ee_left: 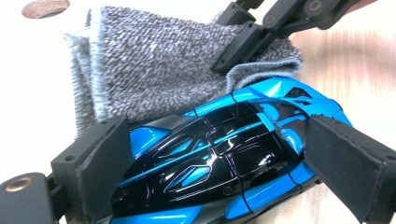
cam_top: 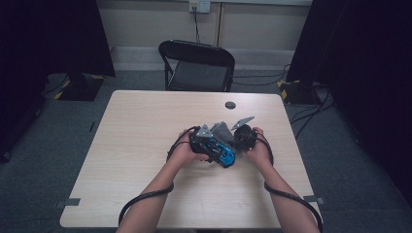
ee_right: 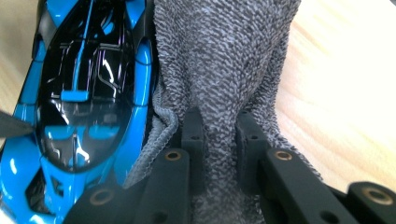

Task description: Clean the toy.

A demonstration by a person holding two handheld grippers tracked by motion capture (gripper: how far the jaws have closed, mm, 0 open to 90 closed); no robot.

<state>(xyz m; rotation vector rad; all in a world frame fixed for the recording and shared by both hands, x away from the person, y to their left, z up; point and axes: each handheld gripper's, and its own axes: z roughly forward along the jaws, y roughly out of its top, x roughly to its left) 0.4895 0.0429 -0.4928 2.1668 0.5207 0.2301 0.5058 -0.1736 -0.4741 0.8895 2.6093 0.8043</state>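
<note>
A glossy blue and black toy car [ee_left: 219,158] lies between the foam pads [ee_left: 105,158] of my left gripper [ee_left: 224,154], which press on its two sides. In the right gripper view, my right gripper [ee_right: 219,128] is shut on a bunched fold of grey knitted cloth [ee_right: 224,56], which rests against the car [ee_right: 79,93]. From above, both hands meet at the table's middle: left gripper [cam_top: 203,141], car [cam_top: 222,153], cloth [cam_top: 221,129], right gripper [cam_top: 243,137]. The right gripper's jaws also reach into the top of the left gripper view, closed on the cloth [ee_left: 154,65].
The pale wooden table [cam_top: 136,145] carries a small dark round disc [cam_top: 230,105] near its far edge. A black folding chair [cam_top: 197,65] stands behind the table. Black cables trail from both grippers along the person's forearms. Dark curtains hang at both sides.
</note>
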